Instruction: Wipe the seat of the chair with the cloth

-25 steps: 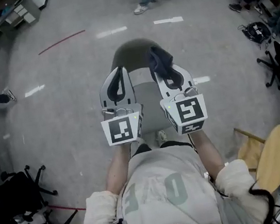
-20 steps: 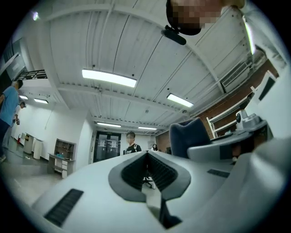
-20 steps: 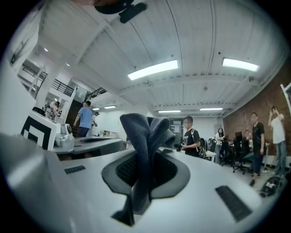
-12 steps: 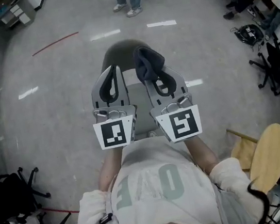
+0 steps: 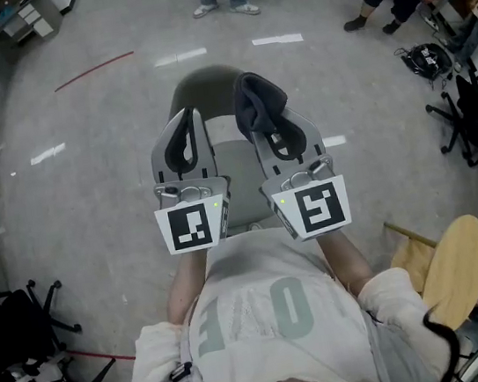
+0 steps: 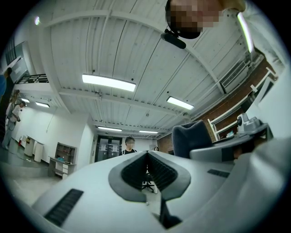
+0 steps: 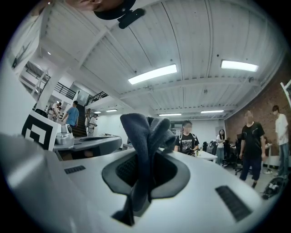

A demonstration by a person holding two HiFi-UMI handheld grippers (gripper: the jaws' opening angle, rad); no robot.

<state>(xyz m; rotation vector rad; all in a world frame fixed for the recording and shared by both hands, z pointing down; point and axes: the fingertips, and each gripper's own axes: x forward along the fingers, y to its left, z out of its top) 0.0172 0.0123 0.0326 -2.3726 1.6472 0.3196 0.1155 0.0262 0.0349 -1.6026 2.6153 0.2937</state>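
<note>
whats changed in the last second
Little. The right claw has eased back slightly, now level with the left claw. Unchanged: right claw shut on the dark cloth, left claw shut and empty, both held over the chair seat.

Large grey letters "OVE" are showing upside down on the chest of the person's off-white shirt (image 5: 253, 314); whether more letters are printed beside them cannot be told. The cubes on the left gripper (image 5: 186, 122) and right gripper (image 5: 275, 122) are each carrying a black-and-white square marker (image 5: 193, 225) (image 5: 316, 208), a block pattern without letters. The print on a bystander's black T-shirt (image 7: 188, 142) is appearing too small to read.
</note>
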